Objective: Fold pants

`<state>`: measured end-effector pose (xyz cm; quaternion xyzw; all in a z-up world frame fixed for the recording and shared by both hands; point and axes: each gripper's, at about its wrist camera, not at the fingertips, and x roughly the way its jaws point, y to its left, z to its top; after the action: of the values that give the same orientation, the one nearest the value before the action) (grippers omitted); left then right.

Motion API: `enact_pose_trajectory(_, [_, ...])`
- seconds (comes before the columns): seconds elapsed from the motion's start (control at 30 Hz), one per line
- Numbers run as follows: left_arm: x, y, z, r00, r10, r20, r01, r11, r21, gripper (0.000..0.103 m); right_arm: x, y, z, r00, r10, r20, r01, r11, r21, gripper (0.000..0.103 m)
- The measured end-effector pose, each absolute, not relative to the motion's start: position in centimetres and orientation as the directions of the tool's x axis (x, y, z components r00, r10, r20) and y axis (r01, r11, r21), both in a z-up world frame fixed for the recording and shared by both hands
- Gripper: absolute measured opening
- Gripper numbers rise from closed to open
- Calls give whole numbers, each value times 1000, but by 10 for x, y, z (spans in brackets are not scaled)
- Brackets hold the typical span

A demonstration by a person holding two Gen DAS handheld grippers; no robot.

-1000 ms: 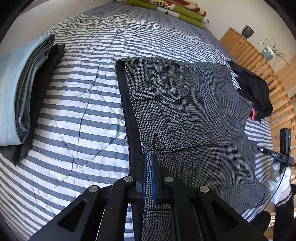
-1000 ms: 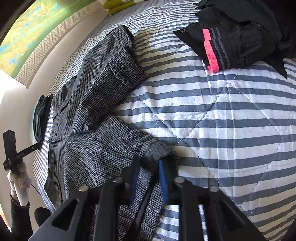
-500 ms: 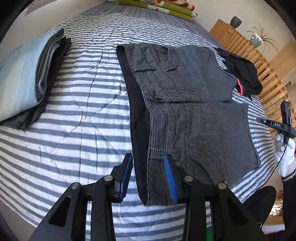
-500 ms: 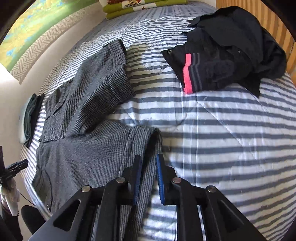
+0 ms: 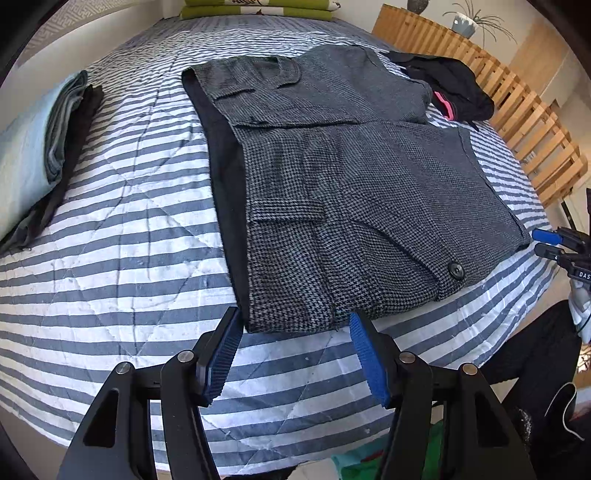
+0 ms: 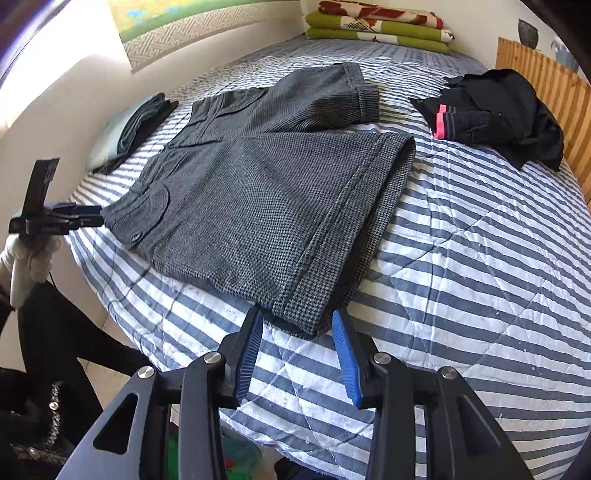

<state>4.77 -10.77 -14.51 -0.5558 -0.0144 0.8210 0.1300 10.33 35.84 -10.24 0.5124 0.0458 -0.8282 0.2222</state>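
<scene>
Nearest in each wrist view: black two-finger claws w/ ribbed blue pads. Left gripper (image 5: pixel 293 352) has jaws spread fairly wide, just been opening, nothing between them; pads sit just short of the near edge of the grey houndstooth woven pants (image 5: pixel 351 192), not touching. Right gripper (image 6: pixel 297 352) is narrower but parted, also just been opening; the cuffed hem corner of the pants (image 6: pixel 266 206) reaches down btwn its pad tips, pads not pressing on it. Pants lie flat, folded lengthwise, on the quilted blue-and-white striped bedspread (image 5: pixel 129 229), diamond stitching, slightly puckered; flap pockets w/ a black button (image 5: pixel 456 270) near the waist, black lining strip along one long edge. Beyond, to one side: folded stack of pale blue and dark fabric (image 5: pixel 40 147). Other side: crumpled black garment with a pink stripe (image 6: pixel 495 110), well apart from the pants. Far end of bed: folded green and floral-print blankets (image 6: pixel 380 26) against a pale wall. Slatted light-wood rail (image 5: pixel 509 107) runs along the bed edge; potted plant (image 5: pixel 465 26) behind it.
</scene>
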Motion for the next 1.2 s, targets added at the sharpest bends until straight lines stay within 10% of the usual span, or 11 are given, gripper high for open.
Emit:
enact_pose_trajectory(0.13, [47,-104,-154,-367,212,-906,-212,-967,-140,54,103,345,-113,-391,-281,-876,451,-889,83,40])
enact_pose_trajectory(0.33, [52,-96,-145,-400,182,-898,-246,-965,-86,3,107,325,-125,-429,-201,-881,523,-850,-60,35])
enact_pose_trajectory(0.43, [46,-106,-134,-417,212,-884,-195,-971,-141,2,107,320,-124,-446,-138,-885,540,-829,-143,12])
enact_pose_trajectory(1.2, [51,-159,-72,-501,344,-794,-66,-930,-362,2,94,327,-48,-585,-160,-795,456,-876,-159,10])
